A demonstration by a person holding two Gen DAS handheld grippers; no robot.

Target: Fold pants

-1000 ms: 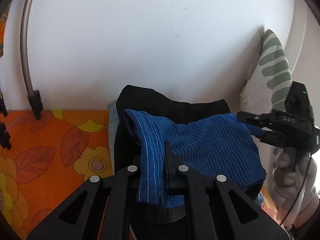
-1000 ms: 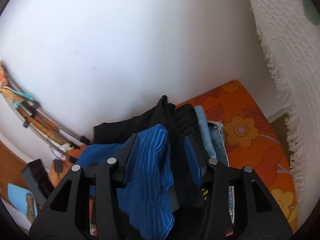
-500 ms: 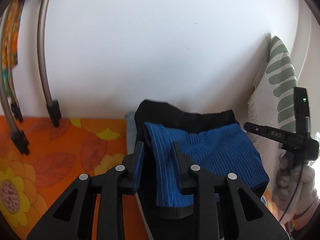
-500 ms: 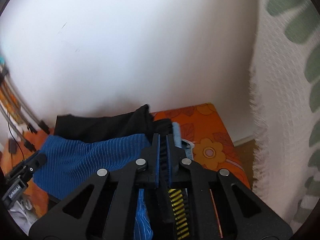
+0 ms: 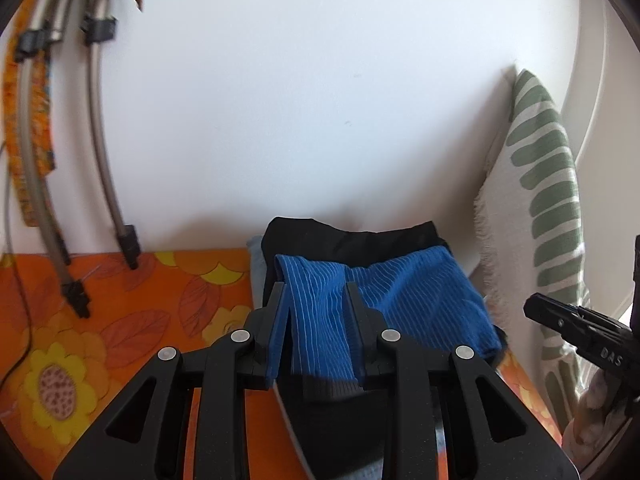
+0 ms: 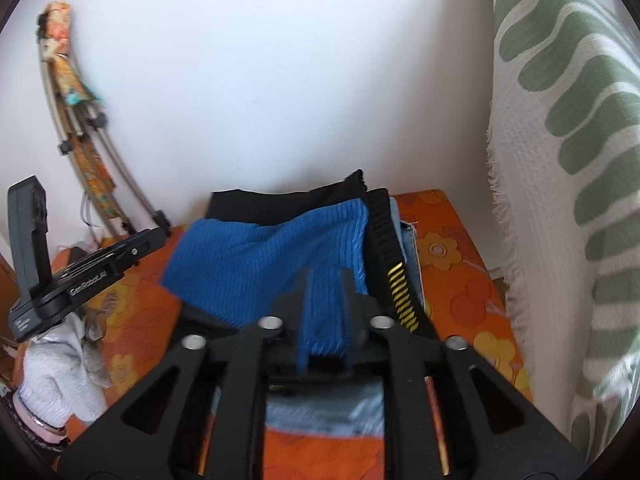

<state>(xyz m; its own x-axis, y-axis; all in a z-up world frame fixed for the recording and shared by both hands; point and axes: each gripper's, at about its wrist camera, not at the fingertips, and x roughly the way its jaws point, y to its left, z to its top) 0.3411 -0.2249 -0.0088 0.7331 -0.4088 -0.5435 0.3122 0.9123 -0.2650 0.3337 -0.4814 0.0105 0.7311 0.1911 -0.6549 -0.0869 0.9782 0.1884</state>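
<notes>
Folded blue ribbed pants (image 5: 400, 304) lie on top of a stack of folded dark and light-blue garments (image 5: 344, 240) on an orange flowered surface. In the left wrist view my left gripper (image 5: 316, 300) is open, its fingers either side of the pants' left fold, not pinching it. In the right wrist view the pants (image 6: 272, 256) fill the middle, and my right gripper (image 6: 326, 284) stands open a little over their near edge. Each gripper shows in the other's view: the right one (image 5: 580, 332) and the left one (image 6: 108, 260).
A white wall stands close behind the stack. A white and green patterned cloth (image 5: 540, 208) hangs on the right. Grey curved tubes (image 5: 108, 176) lean on the wall at the left. The orange flowered cover (image 5: 120, 320) spreads left of the stack.
My left gripper has opened and let go of the pants' fold and drawn back. My right gripper opened, shut empty, then opened a little. The pants now lie on the stack.
</notes>
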